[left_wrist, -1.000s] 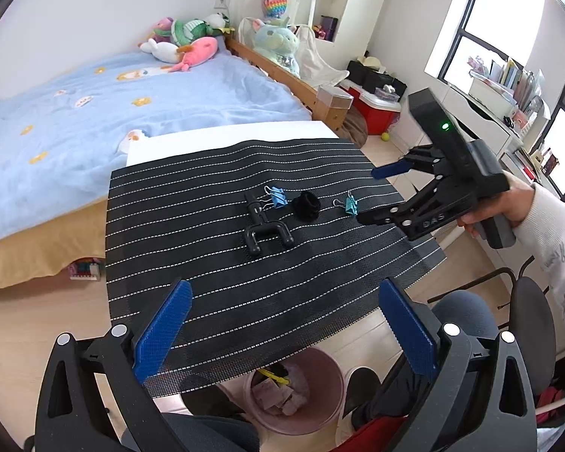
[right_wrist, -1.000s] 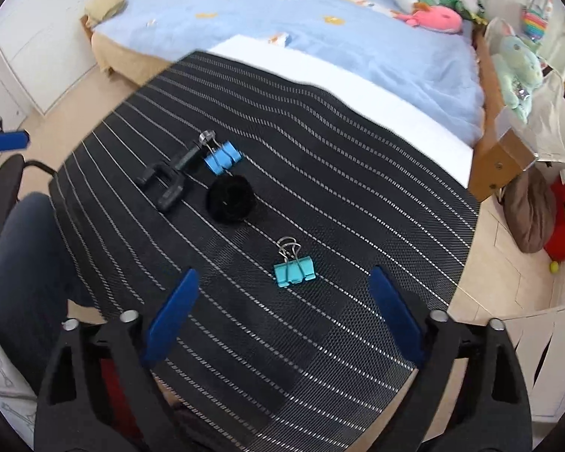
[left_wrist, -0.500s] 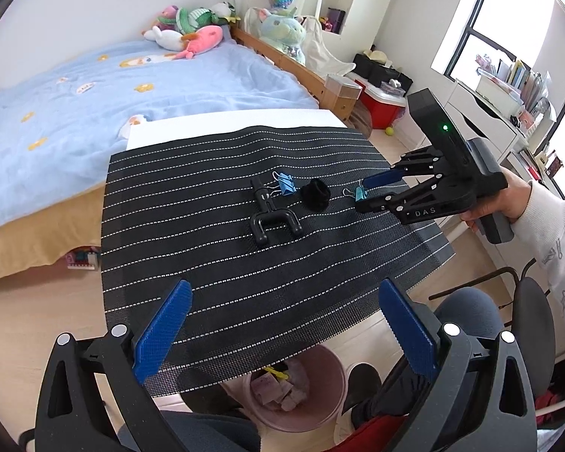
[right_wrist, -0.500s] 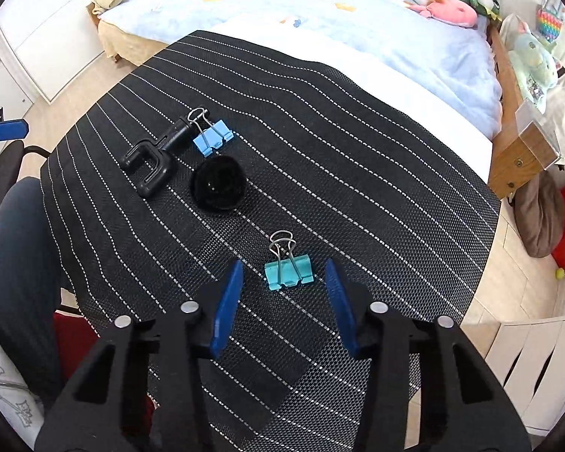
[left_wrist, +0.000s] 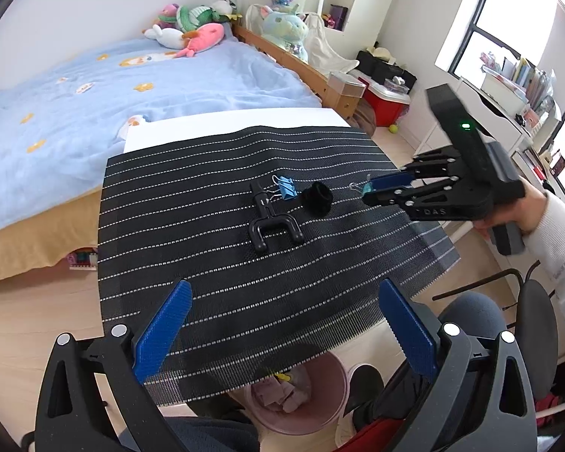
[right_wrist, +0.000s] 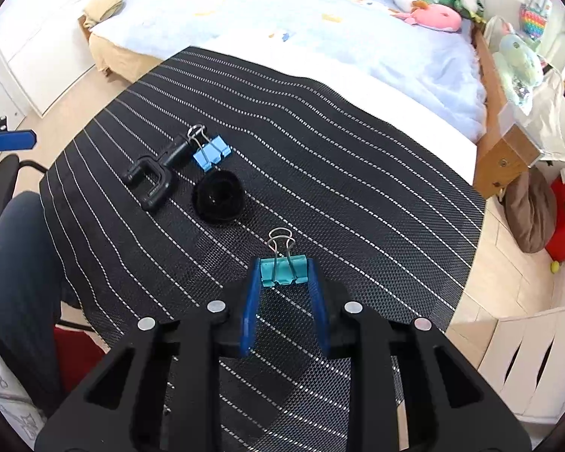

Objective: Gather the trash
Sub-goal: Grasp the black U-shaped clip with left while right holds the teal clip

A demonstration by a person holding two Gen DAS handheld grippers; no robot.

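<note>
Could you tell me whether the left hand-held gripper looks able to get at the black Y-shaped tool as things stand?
Probably yes: the left hand-held gripper is open, and only bare mat lies between it and the black Y-shaped tool. The right hand-held gripper is off to one side.

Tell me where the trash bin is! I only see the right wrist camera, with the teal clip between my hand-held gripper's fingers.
Observer: The left wrist view shows a pink trash bin on the floor, below the near edge of the striped mat.
Operator: Is anything in it?
Observer: Yes, there are crumpled scraps inside, with a bit of something yellow on top.
Operator: What's my other hand doing?
Observer: The left hand-held gripper is wide open and holds nothing. It hovers over that same near edge, above the bin.
</note>
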